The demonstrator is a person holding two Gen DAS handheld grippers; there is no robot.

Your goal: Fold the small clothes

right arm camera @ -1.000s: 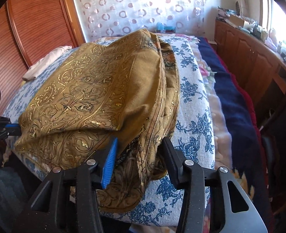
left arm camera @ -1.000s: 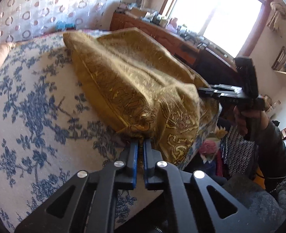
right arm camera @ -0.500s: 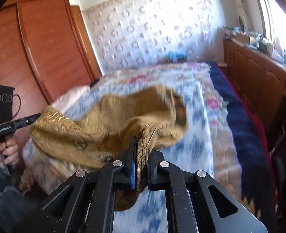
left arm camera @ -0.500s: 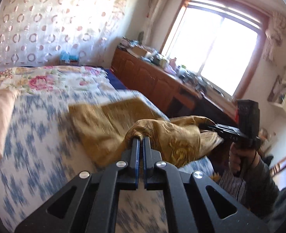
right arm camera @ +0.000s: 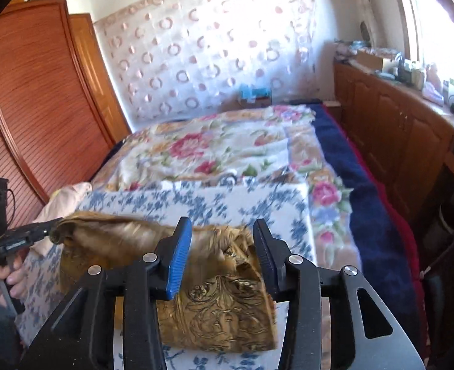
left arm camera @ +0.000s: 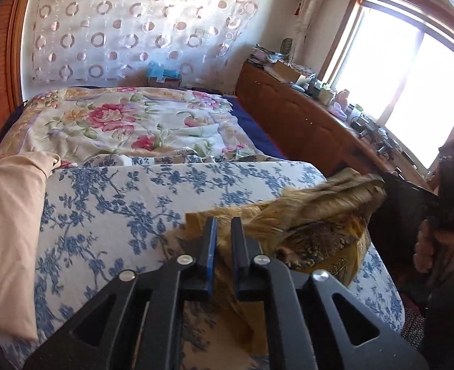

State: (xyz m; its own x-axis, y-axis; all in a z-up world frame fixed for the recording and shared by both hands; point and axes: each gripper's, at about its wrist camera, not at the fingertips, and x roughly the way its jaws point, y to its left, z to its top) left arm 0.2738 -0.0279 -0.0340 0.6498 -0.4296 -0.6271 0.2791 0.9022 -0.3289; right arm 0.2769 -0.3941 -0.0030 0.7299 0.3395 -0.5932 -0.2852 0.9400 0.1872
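Note:
A gold patterned cloth [left arm camera: 319,215] lies bunched near the front edge of the blue-flowered bedspread [left arm camera: 134,203]. My left gripper [left arm camera: 223,231] is nearly shut, its jaws a narrow gap apart over the cloth's near edge; in the right wrist view it [right arm camera: 52,231] still pinches a corner of the cloth [right arm camera: 220,308]. My right gripper [right arm camera: 222,240] is open wide above the cloth, holding nothing. It shows in the left wrist view [left arm camera: 381,185] at the cloth's far corner.
A beige garment [left arm camera: 7,222] lies on the bed's left side. A floral quilt [left arm camera: 128,120] covers the far half. A wooden dresser [left arm camera: 304,123] with clutter runs along the right under the window. A wooden wardrobe [right arm camera: 35,108] stands at the left.
Both grippers pulled the cloth toward the bed's front edge and lowered it. My right gripper went open, shut on the cloth, then open again. The left jaws parted slightly.

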